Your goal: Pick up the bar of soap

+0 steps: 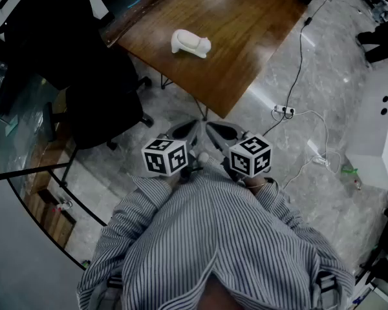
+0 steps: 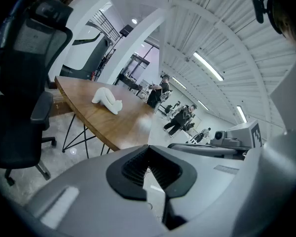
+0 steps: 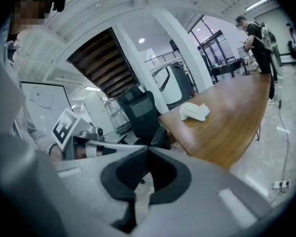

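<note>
The bar of soap (image 1: 191, 43) is a white, lumpy sculpted piece lying alone on a brown wooden table (image 1: 246, 31). Both grippers are held close to the person's striped shirt, well short of the table's near corner. My left gripper (image 1: 184, 130) has its jaws together with nothing between them, and the soap (image 2: 107, 100) lies far ahead of it on the table (image 2: 123, 125). My right gripper (image 1: 221, 131) is likewise shut and empty, with the soap (image 3: 195, 111) in the distance up and to the right on the table (image 3: 237, 117).
A black office chair (image 1: 97, 89) stands at the table's left side. A cable and a power strip (image 1: 283, 110) lie on the marble floor to the right, beside a white box (image 1: 378, 128). Several people (image 2: 180, 116) stand far behind the table.
</note>
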Tool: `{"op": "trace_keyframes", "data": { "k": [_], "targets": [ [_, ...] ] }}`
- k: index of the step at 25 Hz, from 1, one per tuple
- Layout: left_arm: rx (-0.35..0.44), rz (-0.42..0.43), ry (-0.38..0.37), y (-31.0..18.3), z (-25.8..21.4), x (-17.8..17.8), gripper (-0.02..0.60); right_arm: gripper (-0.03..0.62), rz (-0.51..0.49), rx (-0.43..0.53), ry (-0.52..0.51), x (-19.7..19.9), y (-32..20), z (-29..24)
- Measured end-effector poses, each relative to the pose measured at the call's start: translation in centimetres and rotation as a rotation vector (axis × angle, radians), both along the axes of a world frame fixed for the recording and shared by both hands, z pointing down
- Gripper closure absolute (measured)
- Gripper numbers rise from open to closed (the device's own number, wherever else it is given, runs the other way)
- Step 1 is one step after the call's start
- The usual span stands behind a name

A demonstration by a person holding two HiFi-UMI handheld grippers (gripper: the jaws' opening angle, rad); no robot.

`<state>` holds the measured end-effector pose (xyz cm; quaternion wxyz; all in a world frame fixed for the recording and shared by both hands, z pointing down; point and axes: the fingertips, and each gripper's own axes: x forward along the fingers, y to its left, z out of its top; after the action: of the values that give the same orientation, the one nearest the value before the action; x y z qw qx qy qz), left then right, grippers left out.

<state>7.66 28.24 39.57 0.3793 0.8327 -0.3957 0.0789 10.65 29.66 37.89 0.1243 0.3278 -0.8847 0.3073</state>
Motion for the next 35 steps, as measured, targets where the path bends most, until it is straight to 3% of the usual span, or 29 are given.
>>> {"op": "trace_keyframes", "data": {
  "k": [27,35],
  "targets": [
    [-0.018,-0.007,0.021,-1.3,0.9,2.6,0.576,0.592,-0.044,0.035,0.024,2.1,-2.1,0.4],
    [0.015,0.036,-0.014,-6.5,2.1,1.7,0.577,0.592,-0.007,0.052,0.026,1.0,-7.5,1.5]
  ]
}}
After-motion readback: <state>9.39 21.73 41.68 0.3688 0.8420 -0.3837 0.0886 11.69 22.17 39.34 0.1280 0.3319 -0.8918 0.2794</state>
